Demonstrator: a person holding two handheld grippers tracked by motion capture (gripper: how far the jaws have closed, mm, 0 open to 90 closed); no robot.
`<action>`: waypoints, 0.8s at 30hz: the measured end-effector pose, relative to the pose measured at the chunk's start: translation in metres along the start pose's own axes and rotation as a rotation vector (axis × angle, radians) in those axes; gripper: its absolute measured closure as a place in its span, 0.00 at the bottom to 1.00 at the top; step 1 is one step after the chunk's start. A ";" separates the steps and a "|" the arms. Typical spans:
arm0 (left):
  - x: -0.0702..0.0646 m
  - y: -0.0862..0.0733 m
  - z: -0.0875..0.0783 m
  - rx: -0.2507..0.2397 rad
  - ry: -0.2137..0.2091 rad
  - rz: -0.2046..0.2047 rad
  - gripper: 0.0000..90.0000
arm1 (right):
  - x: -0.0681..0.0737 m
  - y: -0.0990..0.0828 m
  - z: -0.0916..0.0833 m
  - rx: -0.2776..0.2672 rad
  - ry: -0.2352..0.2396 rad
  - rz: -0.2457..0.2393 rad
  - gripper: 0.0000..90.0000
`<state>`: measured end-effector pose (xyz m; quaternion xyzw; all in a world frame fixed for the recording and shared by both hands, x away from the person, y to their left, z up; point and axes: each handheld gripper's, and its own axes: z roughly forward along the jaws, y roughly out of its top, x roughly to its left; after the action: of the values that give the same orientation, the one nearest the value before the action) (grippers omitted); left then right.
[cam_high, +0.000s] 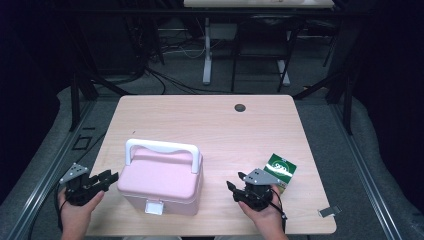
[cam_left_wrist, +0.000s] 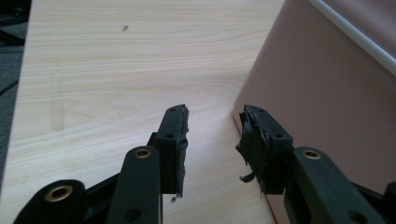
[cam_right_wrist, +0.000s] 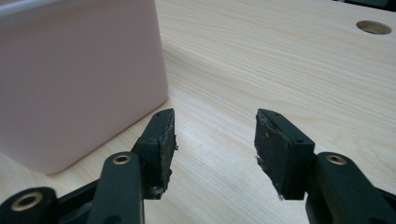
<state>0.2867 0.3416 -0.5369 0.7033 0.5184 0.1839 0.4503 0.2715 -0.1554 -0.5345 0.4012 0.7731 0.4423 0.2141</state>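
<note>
Claws (cam_high: 111, 176) (cam_high: 231, 188) flank pink box (cam_high: 160, 180); green carton (cam_high: 281, 170) behind.

The pink box (cam_high: 160, 182) stands between the two grippers and blocks the straight path from one to the other; its white handle (cam_high: 162, 148) arches over the lid along its 12 o'clock edge. The left gripper (cam_high: 109, 177) sits just beside the box's 9 o'clock wall, jaws apart with bare wood between. At 3 o'clock of the box, open tabletop (cam_high: 220, 130) separates it from the right gripper (cam_high: 231, 189). A green carton (cam_high: 280, 169) stands just behind that gripper. Toward 12 o'clock the wood lies open up to a round hole (cam_high: 240, 107).
</note>
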 end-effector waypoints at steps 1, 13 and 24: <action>-0.001 0.000 0.001 0.004 -0.010 0.000 0.69 | -0.001 -0.001 0.001 0.006 -0.006 -0.011 0.52; -0.013 -0.001 0.005 0.006 -0.059 0.020 0.77 | -0.001 -0.005 0.000 -0.016 -0.004 0.035 0.61; -0.023 -0.003 0.012 0.051 -0.107 0.023 0.79 | -0.002 -0.008 0.001 -0.001 -0.014 0.036 0.59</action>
<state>0.2852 0.3160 -0.5407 0.7294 0.4898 0.1381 0.4571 0.2701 -0.1587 -0.5420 0.4181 0.7639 0.4437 0.2116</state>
